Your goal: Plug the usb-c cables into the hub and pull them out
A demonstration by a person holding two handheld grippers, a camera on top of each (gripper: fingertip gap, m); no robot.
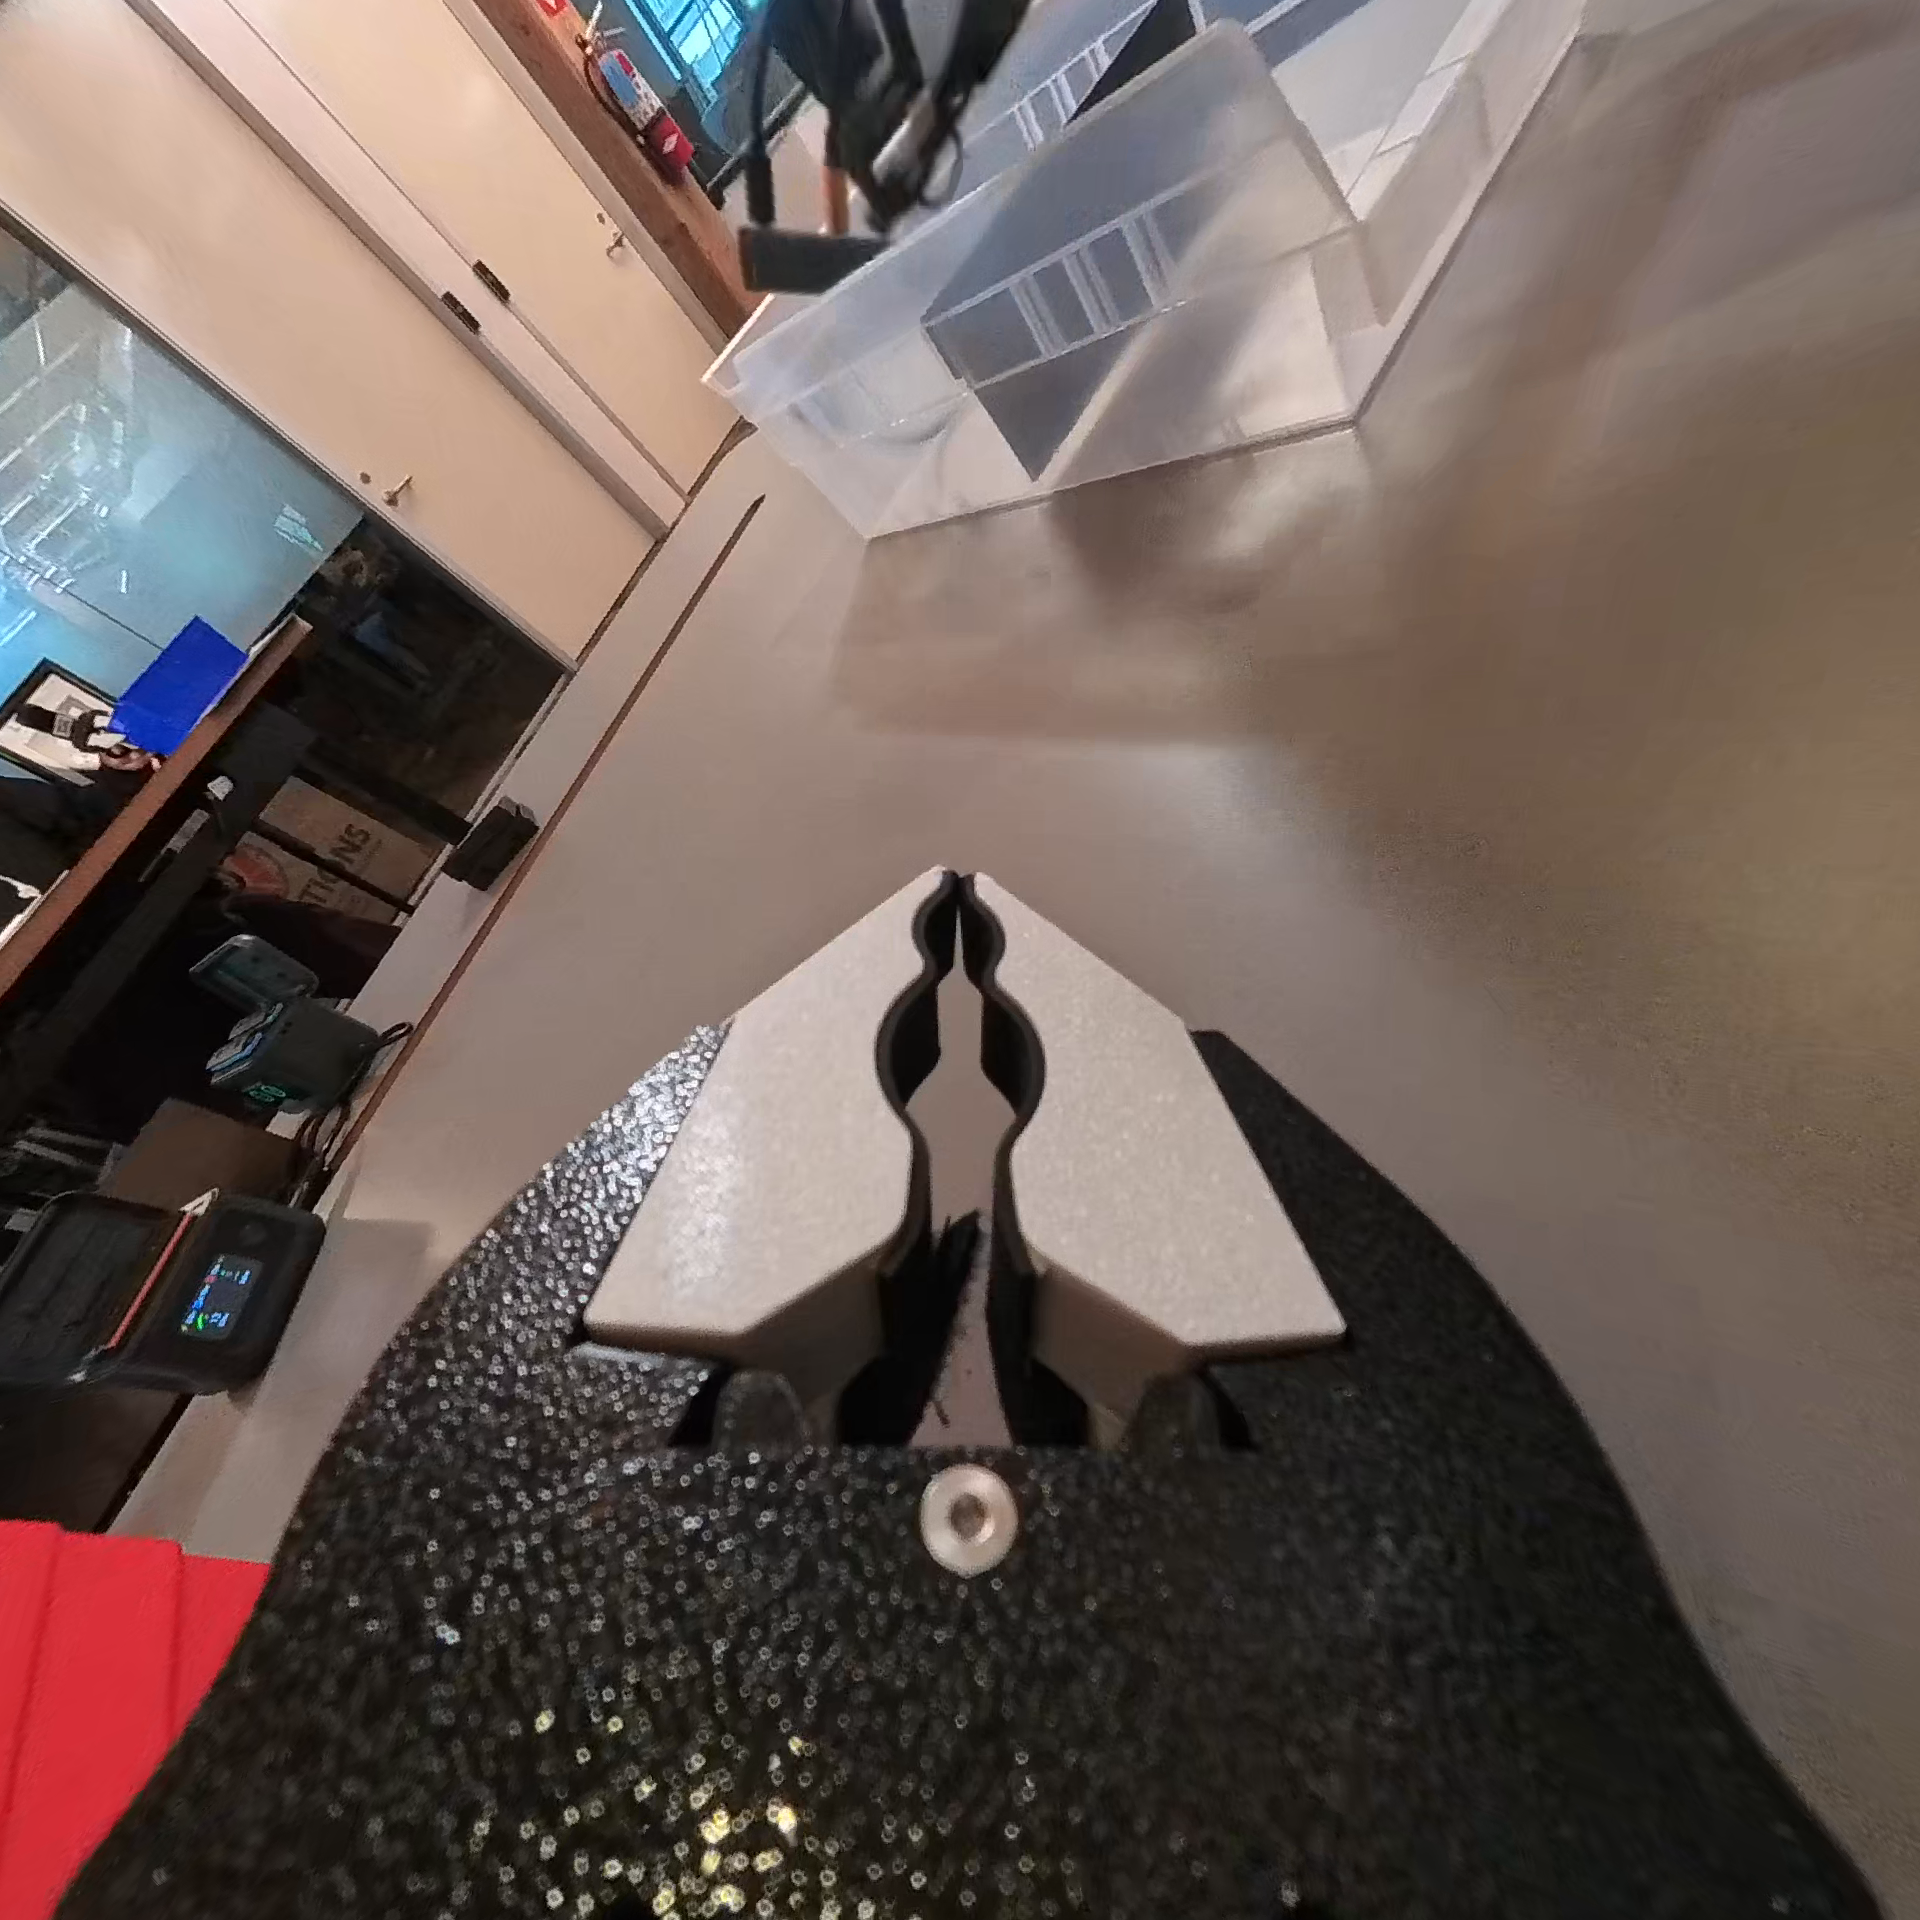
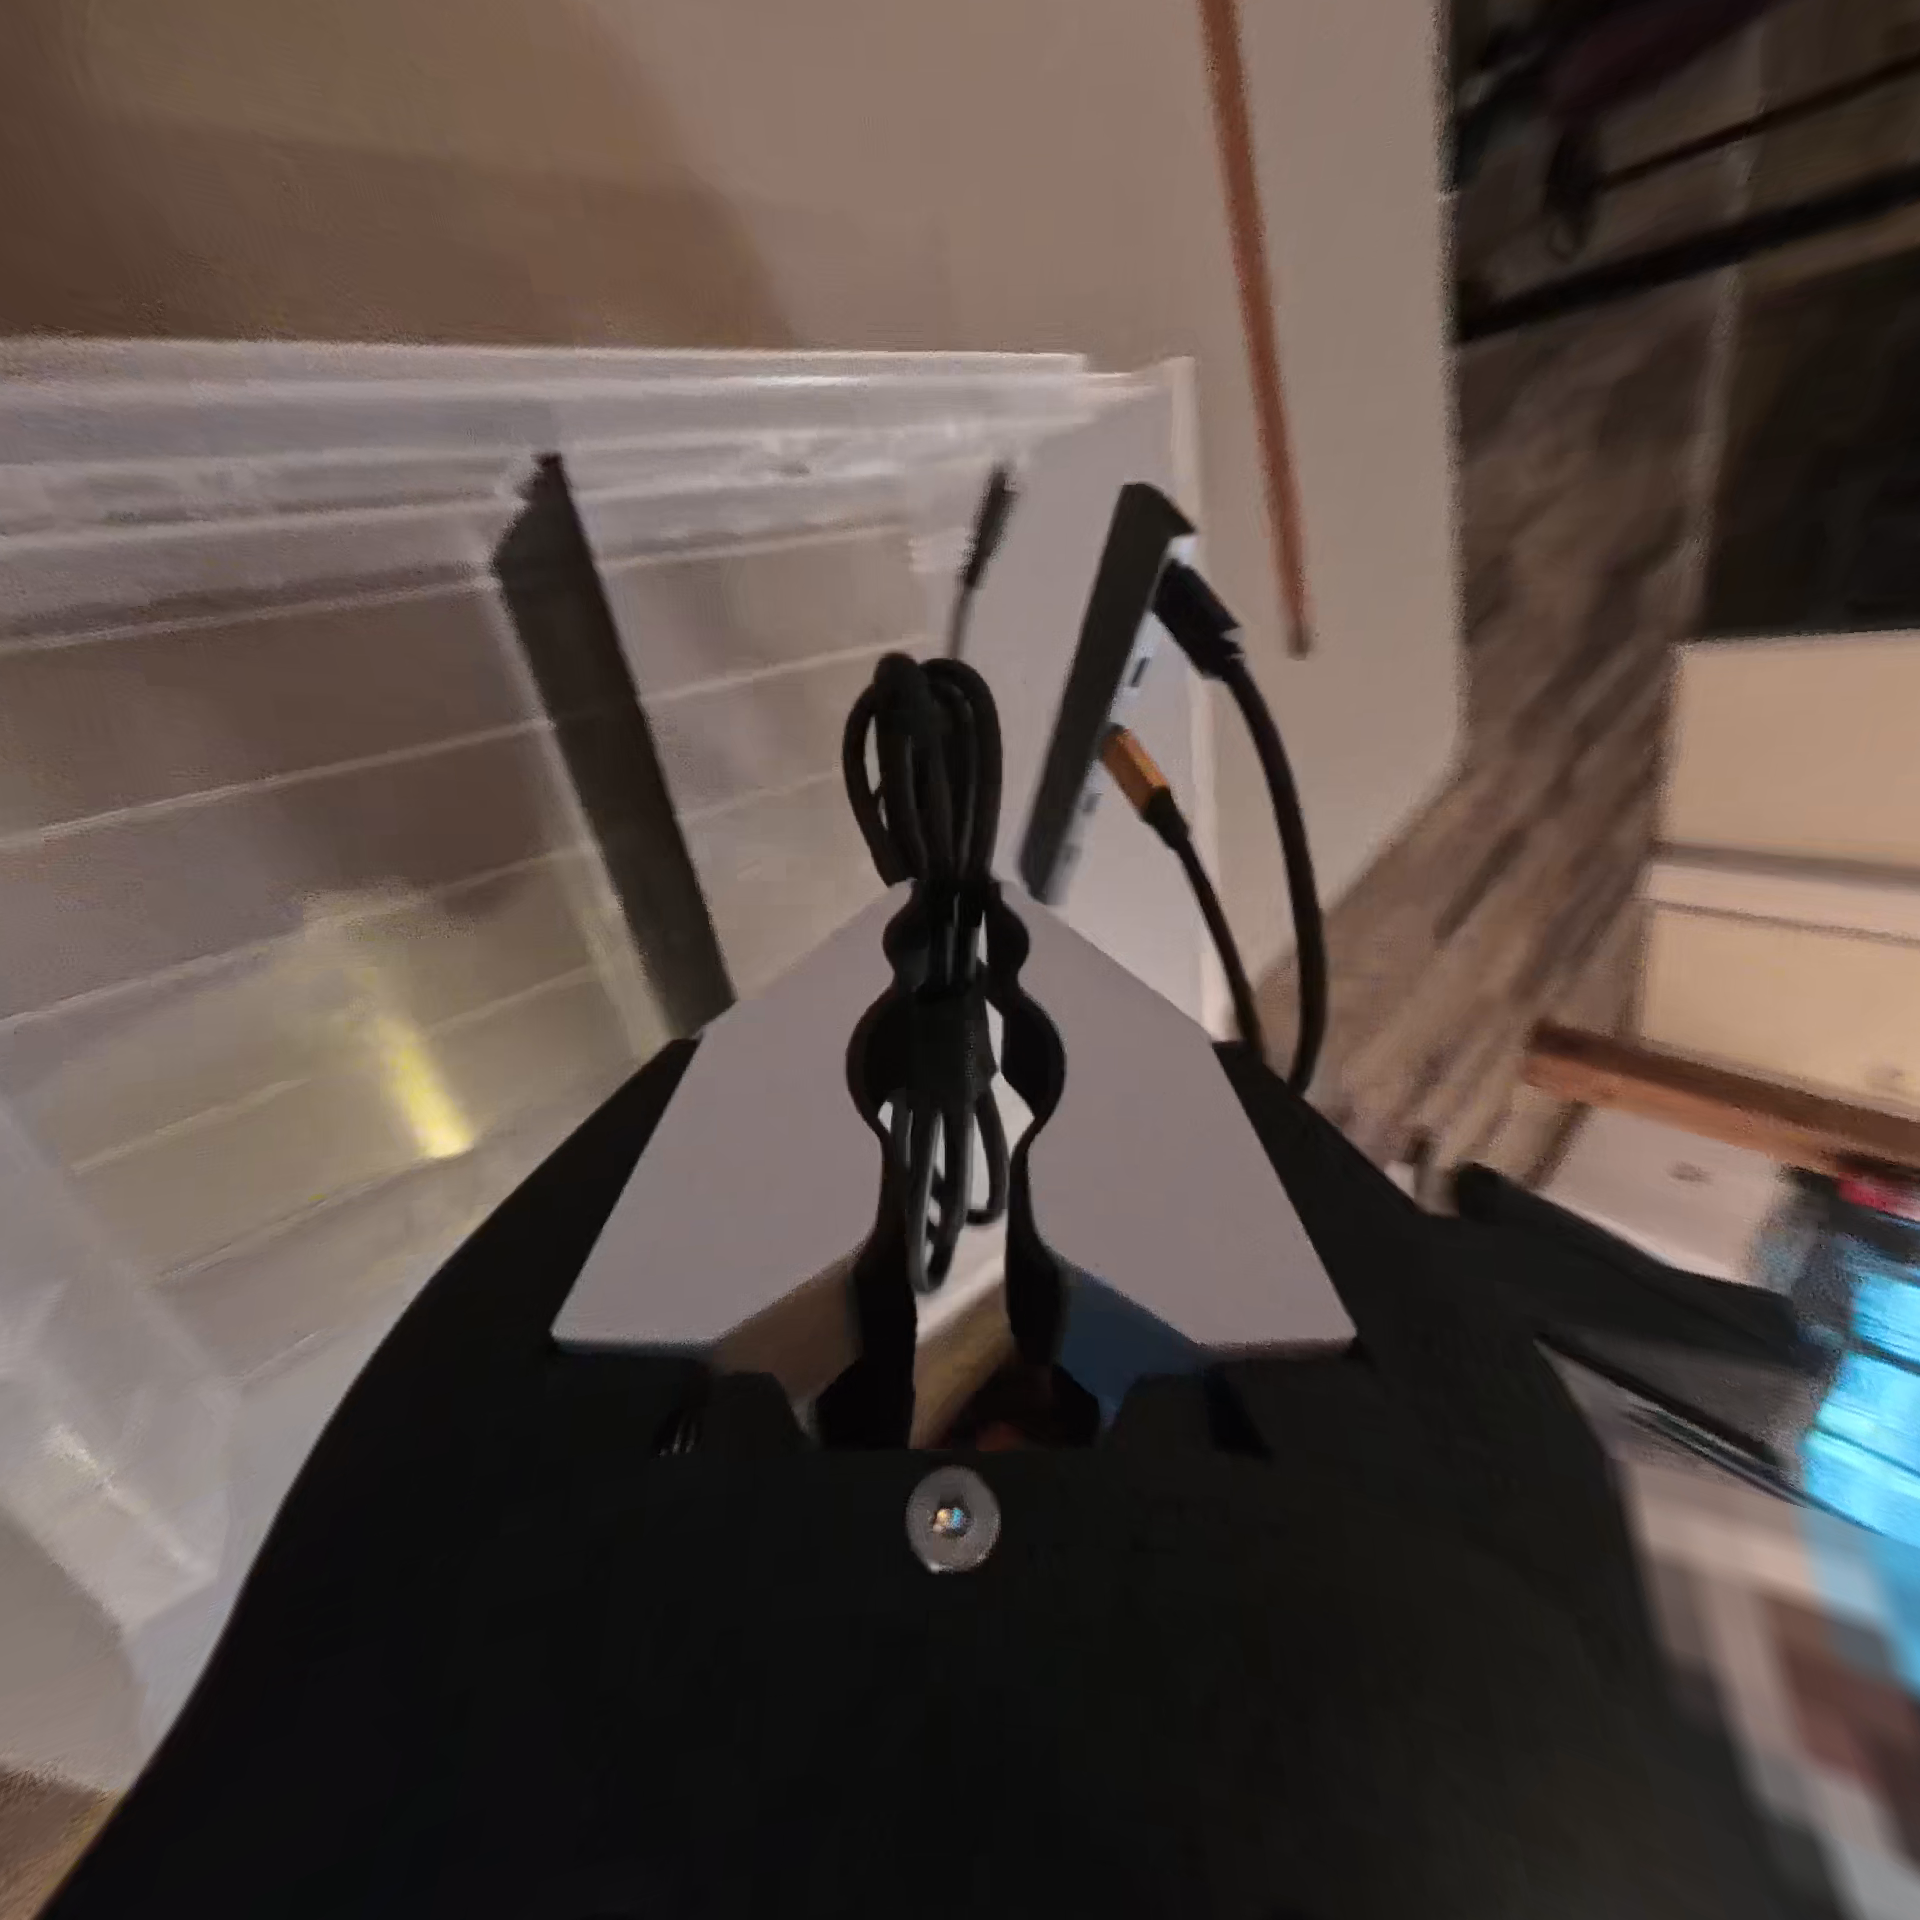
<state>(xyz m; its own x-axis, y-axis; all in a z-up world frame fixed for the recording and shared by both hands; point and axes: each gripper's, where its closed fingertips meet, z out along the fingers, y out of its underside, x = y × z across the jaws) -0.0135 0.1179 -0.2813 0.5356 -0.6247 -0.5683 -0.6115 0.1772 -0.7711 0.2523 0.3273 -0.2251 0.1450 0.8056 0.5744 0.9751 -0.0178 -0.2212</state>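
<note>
Right wrist view: the right gripper [image 2: 951, 914] has its fingers [image 2: 790, 1143] closed on a coiled black cable [image 2: 925, 748], whose loops stick out past the tips. Just right of them stands the hub [image 2: 1091, 686], tilted, with two cables [image 2: 1273, 790] plugged in. The left gripper [image 1: 958, 883] is closed and empty over the bare worktop [image 1: 1351, 935], well short of the clear bin [image 1: 1049, 416].

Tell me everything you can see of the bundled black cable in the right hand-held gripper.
The black cable bundle is a thin, matte cord coiled into several long loops. The right hand-held gripper is shut on its middle, so loops stick out past the fingertips and hang back between the grey fingers. It is held in the air, in front of a clear plastic organiser and left of the dark hub. No plug end is visible; the picture is blurred.
</note>
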